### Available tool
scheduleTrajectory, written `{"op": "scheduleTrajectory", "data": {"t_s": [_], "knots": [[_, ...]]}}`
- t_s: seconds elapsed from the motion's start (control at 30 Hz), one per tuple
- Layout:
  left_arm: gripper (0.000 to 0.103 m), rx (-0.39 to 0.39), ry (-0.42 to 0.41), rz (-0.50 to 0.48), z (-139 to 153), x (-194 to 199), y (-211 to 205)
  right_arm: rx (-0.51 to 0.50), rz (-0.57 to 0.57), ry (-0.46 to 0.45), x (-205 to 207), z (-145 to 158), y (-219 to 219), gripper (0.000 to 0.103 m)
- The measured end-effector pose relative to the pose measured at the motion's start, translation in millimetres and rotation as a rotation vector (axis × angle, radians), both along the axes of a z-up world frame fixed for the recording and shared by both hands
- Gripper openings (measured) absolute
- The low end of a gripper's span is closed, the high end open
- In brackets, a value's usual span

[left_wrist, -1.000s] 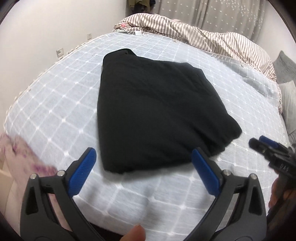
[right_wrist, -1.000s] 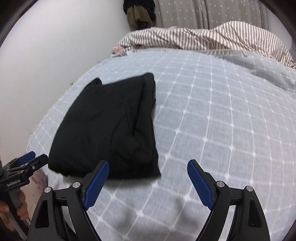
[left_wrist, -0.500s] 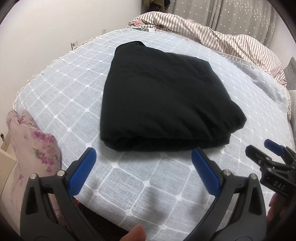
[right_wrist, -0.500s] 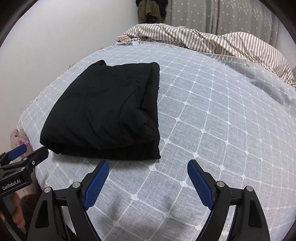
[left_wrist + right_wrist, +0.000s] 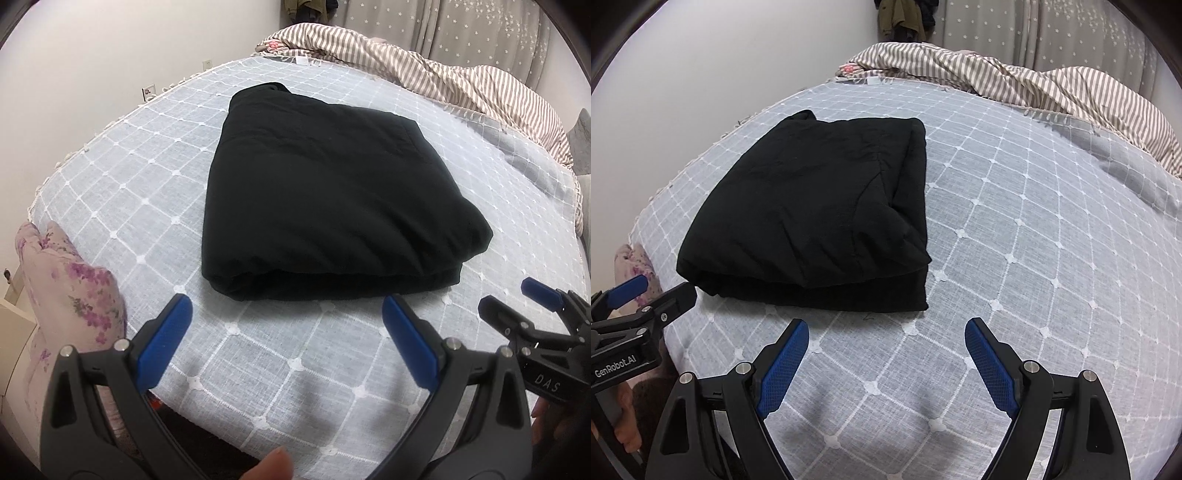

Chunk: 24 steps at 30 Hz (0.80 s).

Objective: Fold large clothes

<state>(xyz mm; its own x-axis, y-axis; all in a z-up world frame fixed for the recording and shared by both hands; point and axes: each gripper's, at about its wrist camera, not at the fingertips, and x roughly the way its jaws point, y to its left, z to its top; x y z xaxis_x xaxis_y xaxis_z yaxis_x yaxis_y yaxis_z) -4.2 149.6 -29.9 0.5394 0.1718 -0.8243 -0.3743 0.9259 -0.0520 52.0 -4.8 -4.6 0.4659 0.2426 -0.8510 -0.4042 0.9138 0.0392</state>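
Observation:
A black garment (image 5: 328, 206) lies folded into a thick rectangle on the pale blue checked bedspread (image 5: 280, 350); it also shows in the right wrist view (image 5: 816, 214). My left gripper (image 5: 288, 314) is open and empty, just short of the fold's near edge. My right gripper (image 5: 886, 336) is open and empty, near the fold's near right corner. Each gripper shows at the edge of the other's view: the right one (image 5: 517, 306) and the left one (image 5: 653, 291).
A striped duvet (image 5: 443, 70) is bunched along the far side of the bed. A floral cloth (image 5: 70, 291) hangs at the near left corner. A white wall is on the left, curtains (image 5: 1071, 37) at the back. The bedspread (image 5: 1034, 240) stretches right of the garment.
Both grippers have drawn back from the folded garment toward the bed's near edge. The garment lies still and both stay open.

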Motion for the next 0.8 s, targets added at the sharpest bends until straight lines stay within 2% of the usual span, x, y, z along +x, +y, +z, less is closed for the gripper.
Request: {"op": "scheduleTrajectory", "data": {"t_s": [0.8], "knots": [[0.102, 0.004, 0.011, -0.01, -0.4, -0.6, 0.7, 0.004, 0.017, -0.001, -1.3, 0.0, 6.1, 0.088]]}}
